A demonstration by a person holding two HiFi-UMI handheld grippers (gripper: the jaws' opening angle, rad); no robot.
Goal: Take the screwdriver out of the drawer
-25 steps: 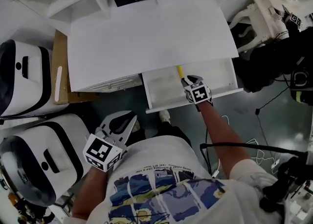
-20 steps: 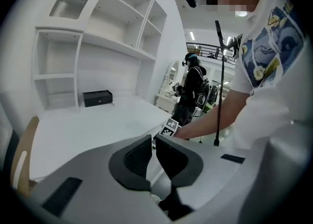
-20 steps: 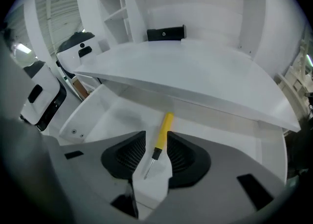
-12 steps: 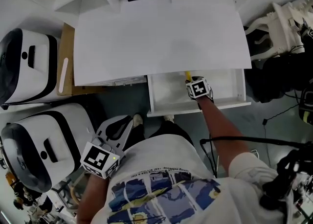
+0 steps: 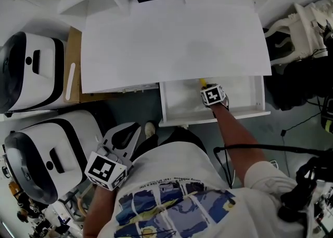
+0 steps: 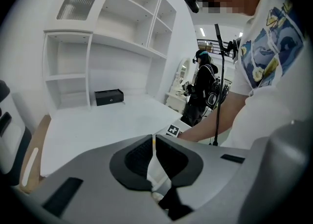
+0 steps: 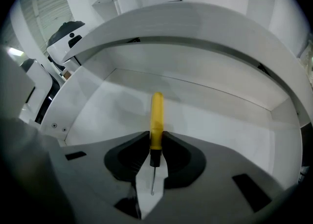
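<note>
Between the pads of the right gripper (image 7: 156, 137) the screwdriver (image 7: 157, 113) is clamped at the near end of its handle. The jaws have just been closing and are held partway apart by the handle, which is pressed from both sides. Compared with a second ago, this gripper is seen lower and deeper inside the drawer (image 7: 220, 120), and less of the handle is left showing beyond it in the head view. The screwdriver is seen as a slim yellow handle with a black collar and a thin metal shaft. The shaft points back toward the gripper's camera and the handle toward the drawer's rear wall. It is still inside the open white drawer, which is pulled out from under the white desk top (image 5: 171, 39). The left gripper (image 6: 153, 142) is held off to the side near the person's waist, its jaws brought nearly together with nothing between them.
</note>
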